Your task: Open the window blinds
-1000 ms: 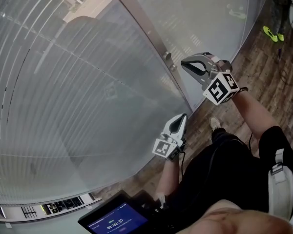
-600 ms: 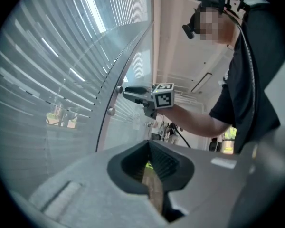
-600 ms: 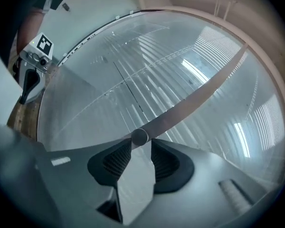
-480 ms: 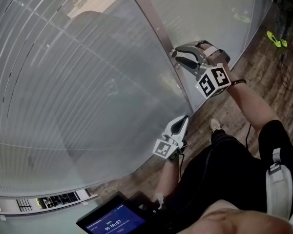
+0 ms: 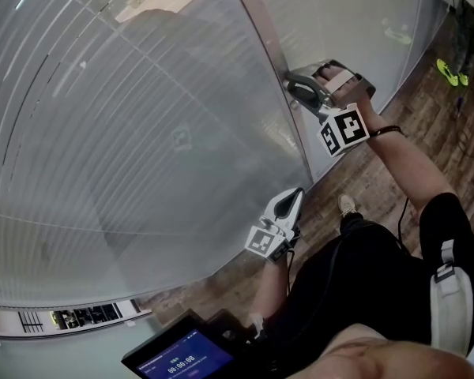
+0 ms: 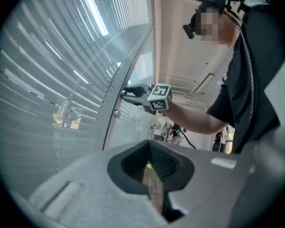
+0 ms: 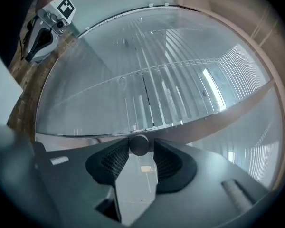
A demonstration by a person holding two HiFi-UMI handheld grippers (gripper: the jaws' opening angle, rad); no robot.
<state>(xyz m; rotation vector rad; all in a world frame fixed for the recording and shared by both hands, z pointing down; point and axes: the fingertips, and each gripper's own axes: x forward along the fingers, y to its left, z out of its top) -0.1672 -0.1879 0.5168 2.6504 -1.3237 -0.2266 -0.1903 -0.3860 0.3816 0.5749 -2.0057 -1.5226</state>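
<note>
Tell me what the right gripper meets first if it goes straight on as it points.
The small round knob, sitting between the right gripper's opening jaws; behind it, probably the window frame. Depth is unclear.

Blinds: pale grey, finely striped slats. Window frame: grey-beige. Floor: brown wood-grain planks. Left tool: grey, its cube white with black squares.
</note>
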